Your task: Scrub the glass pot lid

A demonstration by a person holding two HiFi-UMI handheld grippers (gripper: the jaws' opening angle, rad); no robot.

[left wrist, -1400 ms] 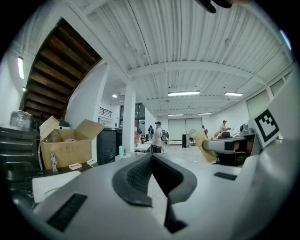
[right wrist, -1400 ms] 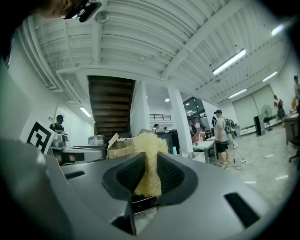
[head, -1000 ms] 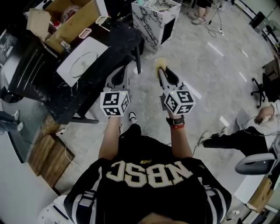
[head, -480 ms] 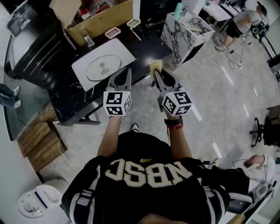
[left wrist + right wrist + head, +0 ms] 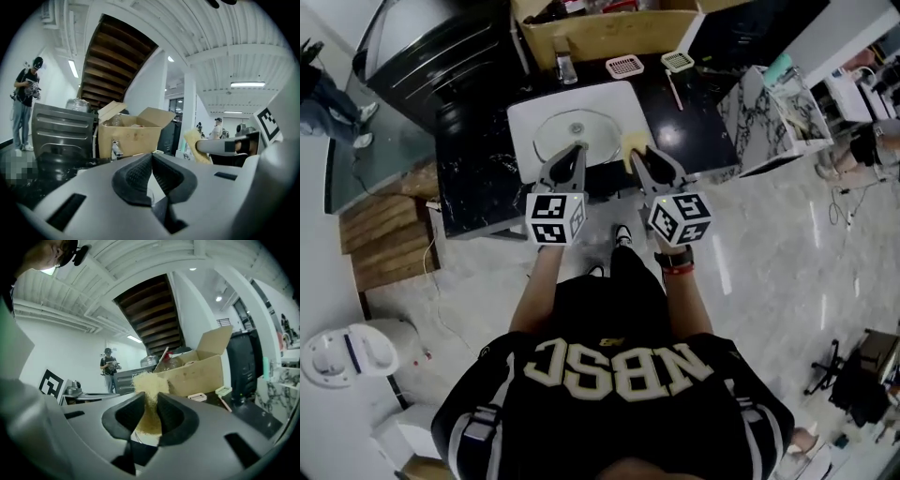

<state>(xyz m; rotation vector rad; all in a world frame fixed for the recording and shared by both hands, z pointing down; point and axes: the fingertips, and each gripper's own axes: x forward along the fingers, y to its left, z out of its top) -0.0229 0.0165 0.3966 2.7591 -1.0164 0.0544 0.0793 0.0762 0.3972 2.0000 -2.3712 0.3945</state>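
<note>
Two grippers face the tabletop (image 5: 478,159): the left gripper (image 5: 574,149), closed and empty, points at the glass pot lid (image 5: 575,134) just ahead, while the right gripper (image 5: 638,153) pinches a yellow sponge (image 5: 633,142) beside its right rim.

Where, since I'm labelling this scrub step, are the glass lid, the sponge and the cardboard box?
glass lid (image 5: 579,131), head view, near its centre knob.
sponge (image 5: 150,384), right gripper view, its fuzzy upper end.
cardboard box (image 5: 619,36), head view, its front wall.
</note>
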